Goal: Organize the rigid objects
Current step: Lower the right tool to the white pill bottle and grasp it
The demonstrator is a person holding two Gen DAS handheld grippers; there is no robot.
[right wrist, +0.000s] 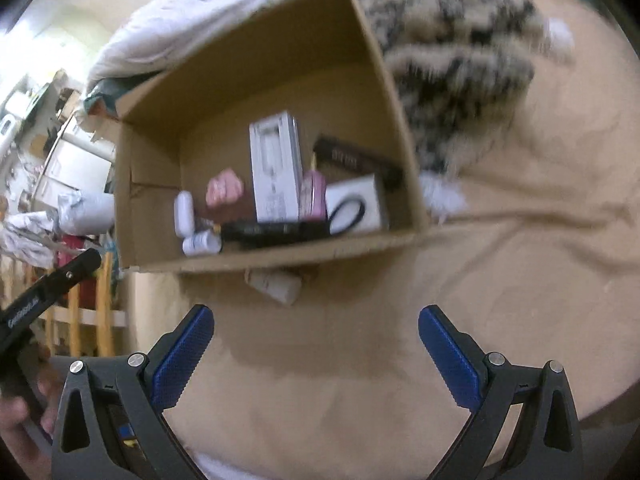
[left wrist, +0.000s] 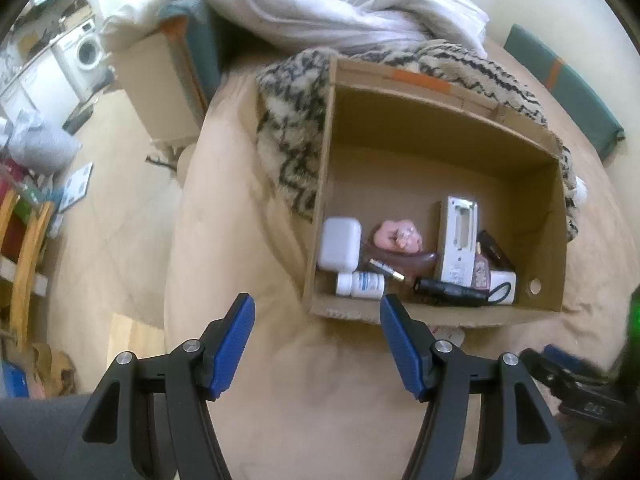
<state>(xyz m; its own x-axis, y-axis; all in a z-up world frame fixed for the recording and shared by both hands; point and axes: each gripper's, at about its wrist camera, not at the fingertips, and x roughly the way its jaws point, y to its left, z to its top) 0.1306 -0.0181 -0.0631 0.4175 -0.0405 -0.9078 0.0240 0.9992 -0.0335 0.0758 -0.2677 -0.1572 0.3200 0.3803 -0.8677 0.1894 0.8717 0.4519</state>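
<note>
The cardboard box (left wrist: 436,184) is sitting open-topped on a tan bed cover (left wrist: 320,380), with a black-and-cream patterned throw (left wrist: 292,128) lying against it from nine o'clock round to two o'clock. Its contents are crowding along the six o'clock wall: a white case (left wrist: 339,244) at the nine o'clock end, a white pill bottle (left wrist: 360,285) lying just below it with a blue-printed label too blurred for reading, a pink lump (left wrist: 398,235), a tall white device (left wrist: 458,240) standing upright, a black flashlight (left wrist: 450,290) lying along the wall, and a dark carton (left wrist: 496,250) whose pale lettering is not resolving.

In the right wrist view, a small white bottle (right wrist: 276,286) is lying on the cover outside the box, at its six o'clock side.

The left gripper (left wrist: 316,340) is hovering with fingers parted and holding nothing. The right gripper (right wrist: 316,344) is likewise spreading its fingers wide over bare cover, empty.
</note>
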